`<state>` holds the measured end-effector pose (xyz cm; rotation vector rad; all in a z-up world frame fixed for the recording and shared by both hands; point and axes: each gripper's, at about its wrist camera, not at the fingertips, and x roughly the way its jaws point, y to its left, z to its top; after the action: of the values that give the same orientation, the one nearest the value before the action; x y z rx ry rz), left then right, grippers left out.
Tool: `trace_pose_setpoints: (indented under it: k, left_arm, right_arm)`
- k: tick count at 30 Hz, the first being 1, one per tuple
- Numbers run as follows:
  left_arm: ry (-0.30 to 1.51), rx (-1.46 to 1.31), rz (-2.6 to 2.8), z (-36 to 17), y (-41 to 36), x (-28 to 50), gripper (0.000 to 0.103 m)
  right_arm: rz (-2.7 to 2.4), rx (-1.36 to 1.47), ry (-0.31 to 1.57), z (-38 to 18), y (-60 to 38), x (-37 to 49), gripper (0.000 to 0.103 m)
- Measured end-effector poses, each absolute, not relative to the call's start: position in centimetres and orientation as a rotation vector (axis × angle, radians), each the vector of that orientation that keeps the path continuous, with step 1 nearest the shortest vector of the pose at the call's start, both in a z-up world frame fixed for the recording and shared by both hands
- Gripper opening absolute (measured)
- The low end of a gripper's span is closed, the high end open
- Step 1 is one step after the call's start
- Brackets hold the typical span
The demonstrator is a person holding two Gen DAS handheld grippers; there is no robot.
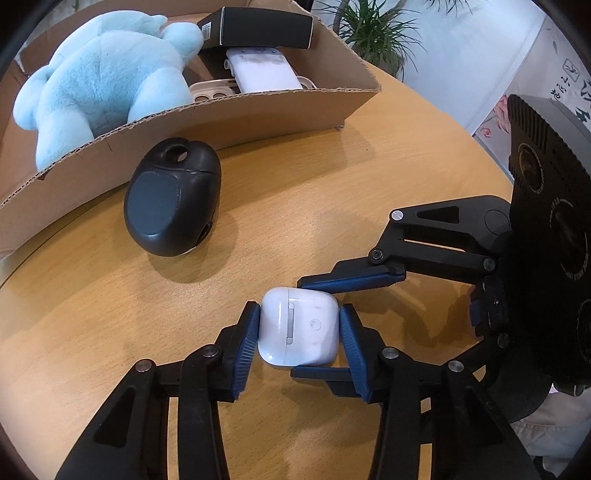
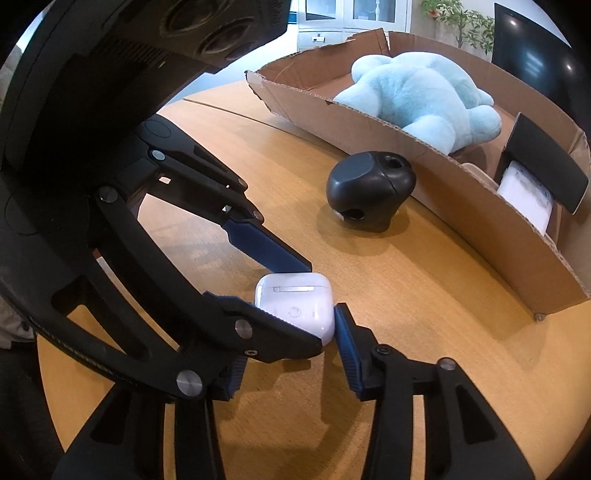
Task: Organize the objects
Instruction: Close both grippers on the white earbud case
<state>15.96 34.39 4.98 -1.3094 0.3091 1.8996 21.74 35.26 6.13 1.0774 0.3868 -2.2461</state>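
A white earbud case lies on the wooden table. My left gripper is shut on it, blue pads touching its left and right sides. My right gripper comes in from the right, its fingers along the case's far and near sides, touching it. In the right wrist view the case sits between my right gripper fingers, and the left gripper's fingers cross it. A black rounded device lies on the table beside the cardboard box.
The box holds a light blue plush toy, a black carton, a white flat item and a beige tray. Potted plants stand behind the table. The device also shows in the right wrist view.
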Motion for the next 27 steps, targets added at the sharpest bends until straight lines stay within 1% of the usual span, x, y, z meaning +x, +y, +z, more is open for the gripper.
trace_pose_setpoints:
  k: [7,8,10,11,14,17,19,20,21,22,24,27]
  left_arm:
    - [0.322,-1.309,1.903,5.3,34.1,16.3,0.044]
    - [0.323,-1.311,1.906,5.3,34.1,16.3,0.046]
    - [0.324,-1.310,1.918,5.5,33.7,16.9,0.055]
    - [0.321,-1.309,1.920,5.6,33.7,16.9,0.062]
    - [0.329,-1.297,1.922,5.6,33.6,17.2,0.065]
    - [0.350,-1.287,1.926,5.6,33.8,17.4,0.065]
    - [0.350,-1.286,1.925,5.7,33.7,17.3,0.064]
    - [0.351,-1.285,1.928,5.8,33.6,17.4,0.063]
    - [0.356,-1.286,1.932,5.7,33.6,17.3,0.055]
    - [0.367,-1.282,1.936,5.8,33.5,17.4,0.053]
    - [0.359,-1.281,1.918,5.8,33.4,17.5,0.042]
    - [0.361,-1.280,1.915,5.9,33.3,17.6,0.042]
  right_arm:
    - [-2.250,1.083,0.392,6.1,35.3,22.0,0.041]
    - [-2.251,1.082,0.391,6.1,35.4,22.1,0.041]
    - [-2.252,1.082,0.391,6.0,35.5,22.2,0.041]
    - [-2.253,1.082,0.394,6.0,35.3,22.0,0.041]
    - [-2.258,1.085,0.384,6.0,35.6,22.2,0.042]
    - [-2.268,1.074,0.396,5.9,35.7,22.6,0.042]
    - [-2.274,1.071,0.403,5.8,35.6,22.7,0.042]
    - [-2.275,1.071,0.400,5.8,35.7,22.8,0.042]
    - [-2.278,1.069,0.401,5.8,35.7,22.8,0.041]
    - [-2.282,1.066,0.402,5.7,35.7,22.9,0.041]
    - [-2.283,1.067,0.388,5.7,35.8,22.9,0.041]
    - [-2.283,1.067,0.386,5.7,35.8,23.0,0.041]
